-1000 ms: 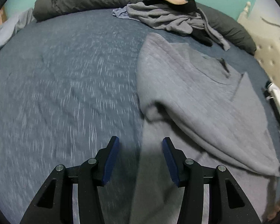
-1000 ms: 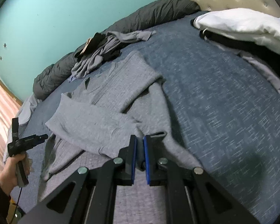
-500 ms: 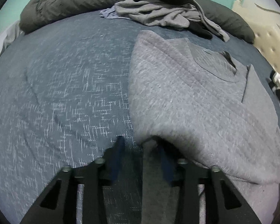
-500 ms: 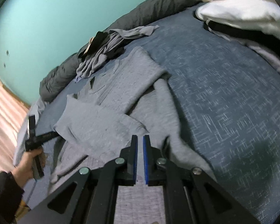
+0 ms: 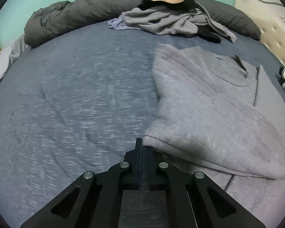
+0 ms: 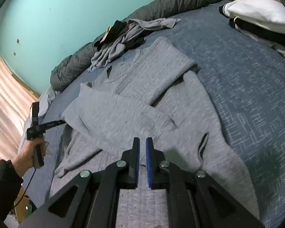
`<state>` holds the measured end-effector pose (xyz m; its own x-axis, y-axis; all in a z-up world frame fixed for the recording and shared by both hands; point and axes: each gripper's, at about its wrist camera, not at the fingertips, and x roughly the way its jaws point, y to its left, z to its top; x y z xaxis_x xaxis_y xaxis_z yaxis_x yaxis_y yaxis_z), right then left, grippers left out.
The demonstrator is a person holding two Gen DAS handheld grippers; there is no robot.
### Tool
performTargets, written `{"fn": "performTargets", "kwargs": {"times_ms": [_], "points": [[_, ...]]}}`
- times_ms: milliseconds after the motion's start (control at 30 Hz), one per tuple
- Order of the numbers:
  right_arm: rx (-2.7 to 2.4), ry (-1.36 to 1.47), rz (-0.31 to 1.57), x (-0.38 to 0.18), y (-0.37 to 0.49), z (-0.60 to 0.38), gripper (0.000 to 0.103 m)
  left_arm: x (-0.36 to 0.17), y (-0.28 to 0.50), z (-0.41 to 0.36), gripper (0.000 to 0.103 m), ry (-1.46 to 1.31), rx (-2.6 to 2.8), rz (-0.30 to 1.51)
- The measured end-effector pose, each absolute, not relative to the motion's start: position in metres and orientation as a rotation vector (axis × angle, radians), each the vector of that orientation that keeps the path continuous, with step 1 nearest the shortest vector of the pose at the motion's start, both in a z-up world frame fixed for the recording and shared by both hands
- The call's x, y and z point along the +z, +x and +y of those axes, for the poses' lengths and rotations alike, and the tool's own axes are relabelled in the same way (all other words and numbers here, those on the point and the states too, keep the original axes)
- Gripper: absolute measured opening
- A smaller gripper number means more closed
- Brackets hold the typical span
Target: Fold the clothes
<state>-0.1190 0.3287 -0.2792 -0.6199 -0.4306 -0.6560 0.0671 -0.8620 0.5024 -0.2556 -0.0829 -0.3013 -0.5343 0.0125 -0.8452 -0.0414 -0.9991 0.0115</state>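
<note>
Sweater (image 6: 142, 98), grey and waffle-knit, lies flat on the blue flecked bed (image 6: 247, 76), both sleeves crossed over its chest so the body can fold next. Left claw (image 5: 143, 148) is pinched on the hem corner at the near edge; right claw (image 6: 141, 148) hangs over the lower hem, nearly closed, whether gripping cloth I cannot tell. Unfolded clothes (image 5: 167, 20) wait beyond.

Left gripper (image 5: 142, 148): jaws, wide apart a second ago, now closed at the folded edge of the grey sweater (image 5: 209, 104).
Right gripper (image 6: 142, 152): jaws slightly wider than before; sweater hem between them.
</note>
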Motion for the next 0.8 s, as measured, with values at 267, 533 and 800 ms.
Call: {"fn": "performTargets", "kwargs": {"times_ms": [267, 533, 800], "points": [[-2.509, 1.193, -0.617, -0.28, -0.118, 0.327, 0.006, -0.291, -0.242, -0.098, 0.0, -1.477, 2.748, -0.014], [-2.508, 1.192, -0.626, -0.28, -0.117, 0.328, 0.006, -0.313, -0.232, -0.075, 0.037, -1.501, 2.638, 0.006], [-2.51, 1.197, -0.635, -0.281, -0.119, 0.332, 0.006, -0.309, -0.236, -0.079, 0.042, -1.417, 2.674, -0.171]]}}
